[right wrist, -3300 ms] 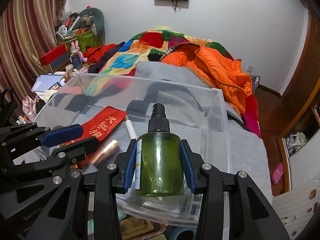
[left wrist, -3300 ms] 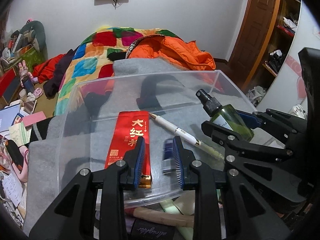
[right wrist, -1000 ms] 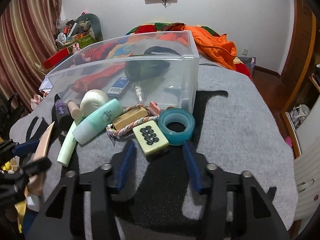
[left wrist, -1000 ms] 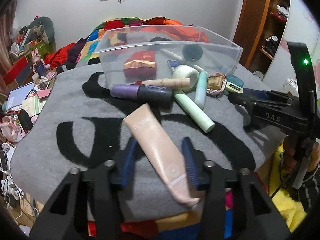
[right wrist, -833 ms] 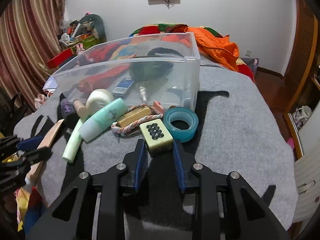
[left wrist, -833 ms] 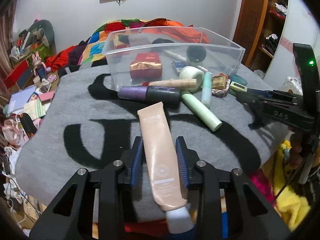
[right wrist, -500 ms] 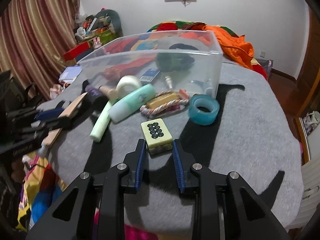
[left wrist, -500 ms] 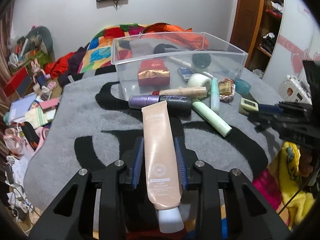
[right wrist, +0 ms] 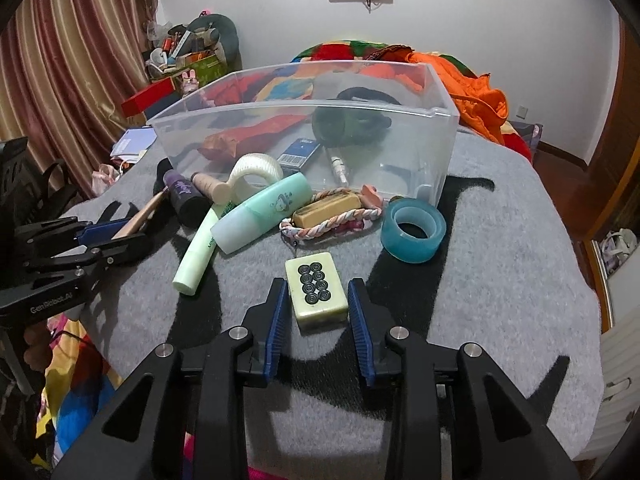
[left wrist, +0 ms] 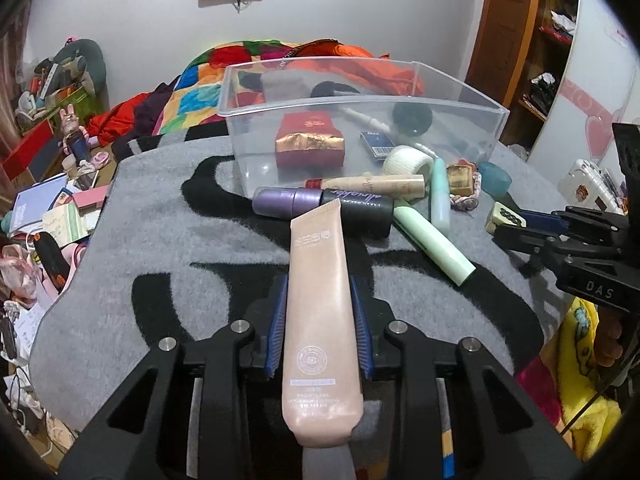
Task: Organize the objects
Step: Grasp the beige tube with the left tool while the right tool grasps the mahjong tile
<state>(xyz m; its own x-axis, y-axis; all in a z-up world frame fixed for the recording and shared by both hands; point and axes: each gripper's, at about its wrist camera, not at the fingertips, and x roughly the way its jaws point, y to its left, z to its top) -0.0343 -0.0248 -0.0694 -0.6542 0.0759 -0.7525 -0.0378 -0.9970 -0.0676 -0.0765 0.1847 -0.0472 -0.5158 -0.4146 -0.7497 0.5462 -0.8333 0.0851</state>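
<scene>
1. We grasp a beige cream tube (left wrist: pixel 318 312) in the left gripper (left wrist: pixel 319 322). The blue pads (left wrist: pixel 277 322) press on both sides of the tube body, and its crimped end points toward 12 o'clock.
2. We grasp a mahjong tile (right wrist: pixel 317 292) in the right gripper (right wrist: pixel 318 312). The tile sits between the blue pads (right wrist: pixel 357 320), dotted face up, above the grey blanket (right wrist: pixel 500 264).
3. At 12 o'clock beyond the tube lies a purple-and-black bottle (left wrist: pixel 324 210) on its side. A pale green tube (left wrist: pixel 432 244) lies at 2 o'clock.
4. Beyond the tile, a mint green bottle (right wrist: pixel 262 214) lies at 11 o'clock. A braided cord (right wrist: pixel 332 220) wraps around a tan bar (right wrist: pixel 330 208) at 12 o'clock. A blue tape roll (right wrist: pixel 413 232) rests at 1 o'clock.
5. A white tape roll (right wrist: pixel 256 174) stands against the near wall of the clear bin (right wrist: pixel 440 148).
6. Inside the bin we see a red packet (left wrist: pixel 310 142), a blue card (right wrist: pixel 299 153), a white pen (right wrist: pixel 339 166) and a dark green bottle (right wrist: pixel 334 126).
7. Farther back lies a patchwork quilt (left wrist: pixel 192 88) with an orange jacket (right wrist: pixel 476 98).
</scene>
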